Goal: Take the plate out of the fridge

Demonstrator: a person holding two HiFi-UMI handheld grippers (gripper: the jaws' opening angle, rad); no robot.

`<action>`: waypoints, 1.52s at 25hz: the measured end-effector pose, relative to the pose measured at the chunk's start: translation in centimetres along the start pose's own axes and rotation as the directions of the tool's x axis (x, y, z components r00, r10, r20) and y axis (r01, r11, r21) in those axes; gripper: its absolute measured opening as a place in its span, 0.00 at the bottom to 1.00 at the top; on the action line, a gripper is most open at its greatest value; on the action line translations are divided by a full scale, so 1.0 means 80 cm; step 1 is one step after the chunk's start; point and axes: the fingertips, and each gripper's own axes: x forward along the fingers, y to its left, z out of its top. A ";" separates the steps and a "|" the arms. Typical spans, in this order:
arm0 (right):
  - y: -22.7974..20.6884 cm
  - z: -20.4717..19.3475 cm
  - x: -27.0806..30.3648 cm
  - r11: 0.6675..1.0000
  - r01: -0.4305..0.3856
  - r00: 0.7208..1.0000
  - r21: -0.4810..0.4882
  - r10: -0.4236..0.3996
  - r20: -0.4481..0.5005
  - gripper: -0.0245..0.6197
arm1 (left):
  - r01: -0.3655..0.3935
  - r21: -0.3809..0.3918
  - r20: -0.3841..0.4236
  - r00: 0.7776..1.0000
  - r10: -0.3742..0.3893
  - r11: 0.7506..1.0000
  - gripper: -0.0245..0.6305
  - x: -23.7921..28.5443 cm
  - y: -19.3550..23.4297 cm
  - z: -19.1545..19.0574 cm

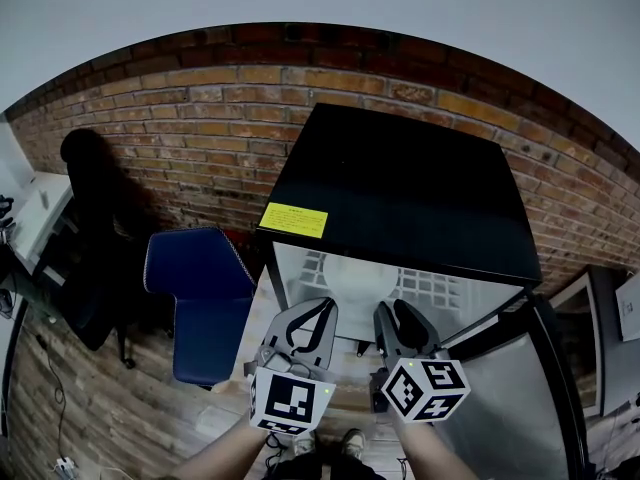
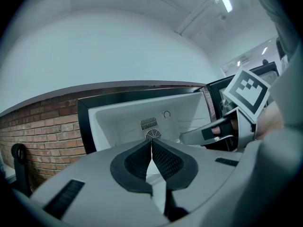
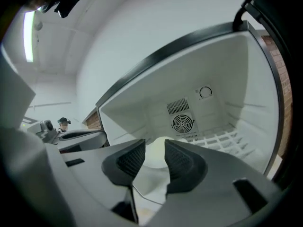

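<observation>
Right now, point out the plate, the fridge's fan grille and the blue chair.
plate (image 3: 154, 153), right gripper view, on its white surface.
fan grille (image 3: 182, 123), right gripper view, on the round grille's centre.
blue chair (image 1: 200, 273), head view, on the upper blue pad.

The head camera looks steeply down on the open fridge (image 1: 400, 188) at 12 o'clock, while both gripper cameras look from close range straight inside it.
</observation>
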 end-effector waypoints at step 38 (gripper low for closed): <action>-0.038 -0.090 0.075 0.422 -0.021 0.995 0.906 0.094 -0.021 0.25 | 0.011 0.008 -0.076 0.997 -0.010 1.000 0.07 0.030 0.012 -0.045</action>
